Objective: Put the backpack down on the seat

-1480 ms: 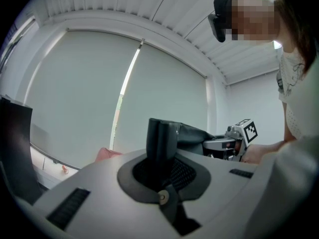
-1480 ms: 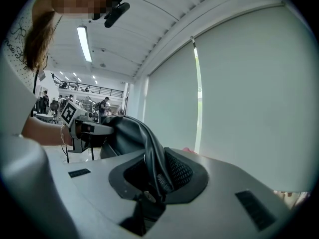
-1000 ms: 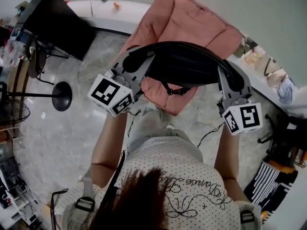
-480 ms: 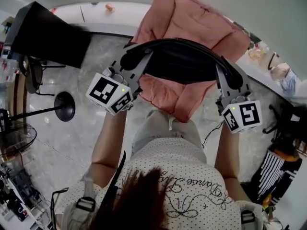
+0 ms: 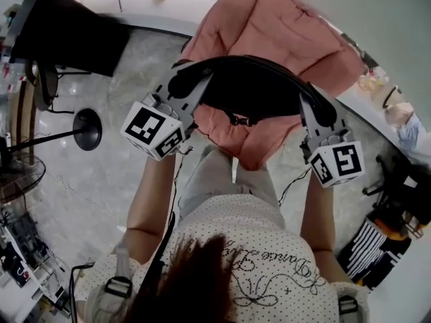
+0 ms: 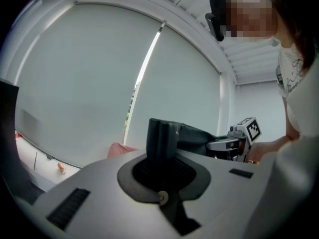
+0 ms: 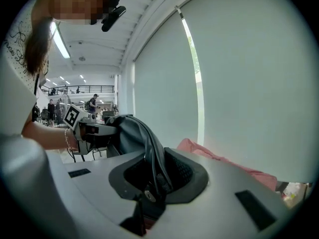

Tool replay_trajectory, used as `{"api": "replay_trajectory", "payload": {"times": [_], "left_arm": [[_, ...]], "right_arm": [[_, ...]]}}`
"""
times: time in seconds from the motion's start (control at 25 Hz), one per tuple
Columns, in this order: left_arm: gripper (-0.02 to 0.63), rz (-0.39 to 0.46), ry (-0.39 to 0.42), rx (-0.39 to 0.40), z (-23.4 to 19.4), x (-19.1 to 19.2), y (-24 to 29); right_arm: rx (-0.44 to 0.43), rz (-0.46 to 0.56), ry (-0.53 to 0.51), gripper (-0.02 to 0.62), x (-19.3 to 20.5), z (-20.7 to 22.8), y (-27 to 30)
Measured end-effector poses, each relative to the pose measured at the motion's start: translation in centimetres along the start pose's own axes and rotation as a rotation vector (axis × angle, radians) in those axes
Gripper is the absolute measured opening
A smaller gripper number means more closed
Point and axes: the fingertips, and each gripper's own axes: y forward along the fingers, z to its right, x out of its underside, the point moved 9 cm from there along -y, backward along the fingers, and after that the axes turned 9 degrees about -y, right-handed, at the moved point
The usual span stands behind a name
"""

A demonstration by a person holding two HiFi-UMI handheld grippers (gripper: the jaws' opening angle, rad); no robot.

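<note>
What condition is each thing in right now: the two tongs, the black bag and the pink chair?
backpack: held up between both tongs, over the pink seat.
left tongs: shut on the backpack's end.
right tongs: shut on the backpack's other end.
pink seat: bare where it shows.

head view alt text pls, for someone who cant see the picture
Seen from above, a person holds a black backpack between the left hand-held gripper and the right hand-held gripper, each shut on one end. A pink cushioned seat lies beneath it, on a pale stone floor.
</note>
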Motion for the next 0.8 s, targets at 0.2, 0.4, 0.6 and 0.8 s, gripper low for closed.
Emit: {"api": "replay_trajectory", "payload": {"times": [0.2,0.4,0.6,0.8], "left_arm": [[0.021,-0.05,-0.039,-0.054,-1.4,2.8,1.5],[0.023,-0.118,-0.051,-0.087,-3.3,6.4,3.2],[0.023,-0.188,-0.066,-0.101,-5.3,10.1,4.6],[0.023,-0.234,-0.106,-0.11,-7.2,13.2,6.3]], "right_arm": [[-0.063,-0.046,0.047,0.066,3.3,1.4,2.3],[-0.092,-0.118,0.112,0.066,7.3,2.0,4.1],[-0.107,-0.186,0.15,0.066,10.9,2.3,6.1],[-0.113,-0.236,0.182,0.066,14.2,2.9,7.8]]}}
